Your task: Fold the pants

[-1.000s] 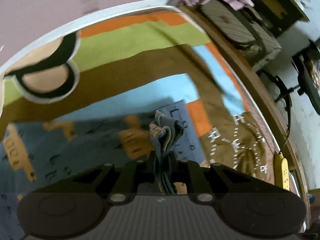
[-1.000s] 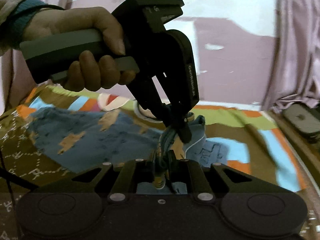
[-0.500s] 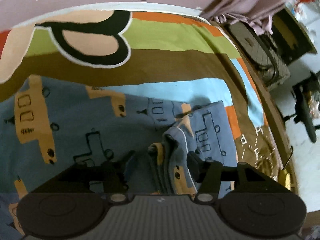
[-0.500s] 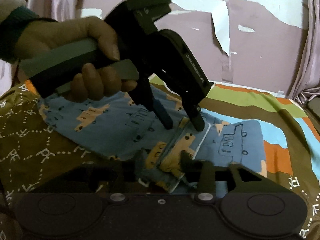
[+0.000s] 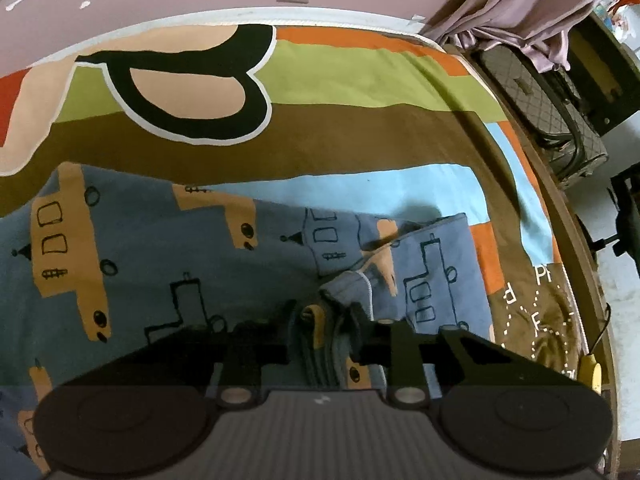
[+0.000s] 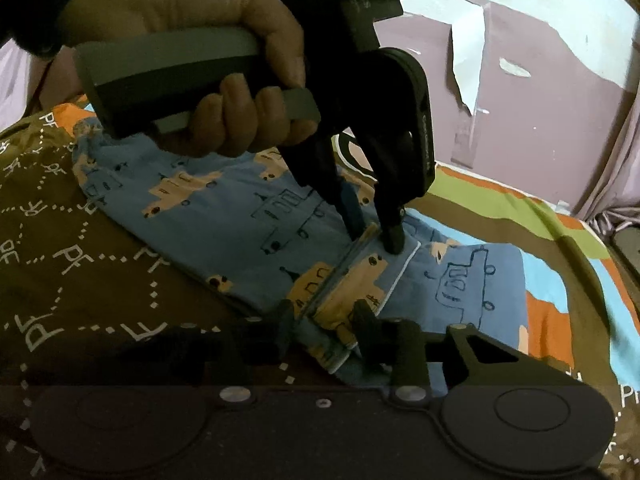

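Note:
Blue pants printed with orange vehicles lie folded on the striped bed sheet. My left gripper points down at the stacked edge of the fold. Its jaws are closing with those layers between them, and the pads do not visibly press. In the right wrist view the pants spread to the left, and the left gripper straddles a raised ridge of cloth, gripped by a person's hand. My right gripper is closing around the same white-trimmed edge, nearer the camera.
A pink wall runs behind the bed. Right of the bed stand a quilted bag and a hanging curtain. A wooden bed rail curves along the right side, with a yellow object by it.
Both grippers came down from holding the bunched pant edge in the air to the bed. Their jaws let go and spread wide, then narrowed again around the laid-down edge.

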Tool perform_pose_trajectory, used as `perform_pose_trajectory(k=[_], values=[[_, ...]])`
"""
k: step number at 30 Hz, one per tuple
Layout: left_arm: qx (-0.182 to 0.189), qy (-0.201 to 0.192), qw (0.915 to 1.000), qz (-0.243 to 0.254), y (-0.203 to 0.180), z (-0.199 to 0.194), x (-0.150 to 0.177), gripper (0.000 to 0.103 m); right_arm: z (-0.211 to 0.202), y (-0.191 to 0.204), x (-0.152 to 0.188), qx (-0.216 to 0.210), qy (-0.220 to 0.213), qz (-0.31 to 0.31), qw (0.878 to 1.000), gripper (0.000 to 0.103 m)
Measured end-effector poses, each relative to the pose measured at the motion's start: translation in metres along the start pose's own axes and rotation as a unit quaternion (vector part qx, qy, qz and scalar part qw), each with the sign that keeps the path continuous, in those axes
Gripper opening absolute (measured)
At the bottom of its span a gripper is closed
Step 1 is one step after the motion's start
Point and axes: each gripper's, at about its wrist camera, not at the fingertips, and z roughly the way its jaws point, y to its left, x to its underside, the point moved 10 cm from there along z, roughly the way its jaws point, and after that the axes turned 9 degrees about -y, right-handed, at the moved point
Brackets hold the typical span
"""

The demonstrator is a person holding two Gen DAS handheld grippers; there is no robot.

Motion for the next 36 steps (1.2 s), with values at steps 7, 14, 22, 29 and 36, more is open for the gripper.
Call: perform_pose_trajectory(k=[7, 14, 22, 29, 36], values=[[-0.005, -0.009, 0.9999, 0.007, -0.006, -0.007, -0.001, 0.02, -0.001, 0.001, 0.001, -0.002, 0.0, 0.004, 1.0, 0.011], [0.005, -0.019, 0.9997, 0.015, -0.005, -0.024, -0.009, 0.019, -0.007, -0.003, -0.013, -0.007, -0.018, 0.04, 0.999, 0.01], [-0.017, -0.037, 0.9991, 0.015, 0.025, -0.049, -0.018, 0.018, 0.001, 0.019, -0.033, -0.047, -0.034, 0.061, 0.996, 0.01], [-0.041, -0.045, 0.9981, 0.006, 0.066, -0.072, -0.016, 0.018, 0.013, 0.053, -0.046, -0.094, -0.037, 0.076, 0.992, 0.01], [-0.061, -0.048, 0.997, 0.005, 0.103, -0.087, -0.009, 0.018, 0.025, 0.086, -0.053, -0.13, -0.037, 0.066, 0.989, 0.01]])
